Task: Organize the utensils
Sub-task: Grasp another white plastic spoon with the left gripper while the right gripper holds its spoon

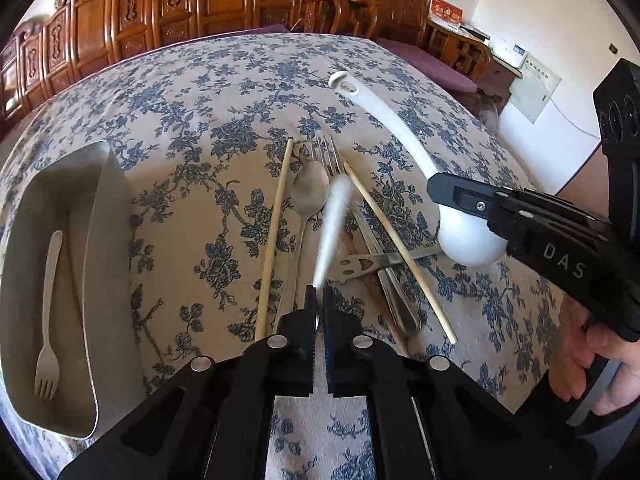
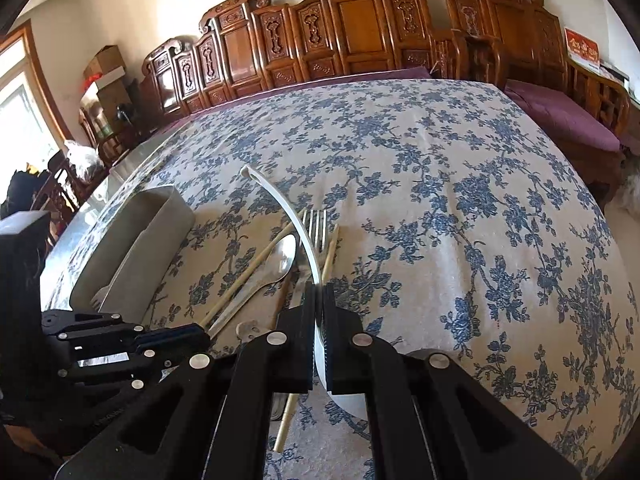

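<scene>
My left gripper (image 1: 318, 296) is shut on the near end of a slim white utensil (image 1: 334, 220). The utensil is blurred, points away over the pile, and its kind cannot be told. Beneath it lie a metal spoon (image 1: 310, 190), a metal fork (image 1: 326, 152), two wooden chopsticks (image 1: 276, 232) and a metal handle with cut-outs (image 1: 360, 266). My right gripper (image 2: 319, 296) is shut on the bowl rim of a white ladle (image 2: 296, 216), whose handle curves away across the table. A grey metal tray (image 1: 100, 200) at the left holds a beige fork (image 1: 50, 320).
The table wears a blue floral cloth (image 2: 460, 200), bare to the right of the pile. Carved wooden chairs (image 2: 352, 20) line the far side. A purple-cushioned bench (image 2: 560, 116) stands at the right. A hand (image 1: 580, 368) holds the right gripper's grip.
</scene>
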Tool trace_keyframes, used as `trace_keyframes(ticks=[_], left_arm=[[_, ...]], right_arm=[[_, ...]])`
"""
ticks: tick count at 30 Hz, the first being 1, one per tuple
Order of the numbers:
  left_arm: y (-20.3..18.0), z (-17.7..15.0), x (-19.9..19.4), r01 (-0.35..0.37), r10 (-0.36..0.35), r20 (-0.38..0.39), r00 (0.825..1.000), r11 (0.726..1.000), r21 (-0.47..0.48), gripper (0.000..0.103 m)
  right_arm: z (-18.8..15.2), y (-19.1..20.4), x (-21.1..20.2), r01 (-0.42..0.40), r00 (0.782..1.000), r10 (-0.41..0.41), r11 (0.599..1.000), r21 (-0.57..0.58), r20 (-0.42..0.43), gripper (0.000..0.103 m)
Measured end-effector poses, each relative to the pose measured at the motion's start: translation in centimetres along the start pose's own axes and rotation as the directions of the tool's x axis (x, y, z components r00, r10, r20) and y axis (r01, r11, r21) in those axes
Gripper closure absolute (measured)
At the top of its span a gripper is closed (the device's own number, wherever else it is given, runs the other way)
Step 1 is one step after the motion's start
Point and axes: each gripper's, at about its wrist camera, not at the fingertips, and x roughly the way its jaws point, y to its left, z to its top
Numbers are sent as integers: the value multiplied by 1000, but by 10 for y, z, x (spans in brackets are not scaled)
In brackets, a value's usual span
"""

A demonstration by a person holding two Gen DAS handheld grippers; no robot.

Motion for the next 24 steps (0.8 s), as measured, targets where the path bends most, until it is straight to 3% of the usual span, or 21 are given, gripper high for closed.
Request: trace_keyframes(ticks=[8,13,20,24], left_arm=[[4,-2,-14,-8,8,16,1000,1000,-4,103],[1,-3,-13,0,0,-3,1000,999,41,103],[-8,-8,10,17,-6,-77,997,991,135,80],[-13,-8,19,-2,18,-87,996,983,182,79]], right_arm=[[-2,4,-1,5,1000,-5,1000,-14,-5,98],[-2,0,-4,10,1000,-10,1000,-4,4,98],[1,-10,-4,13,1000,-13,1000,25,11,98],[1,-10,-5,13,1000,-13,1000,26,11,98]])
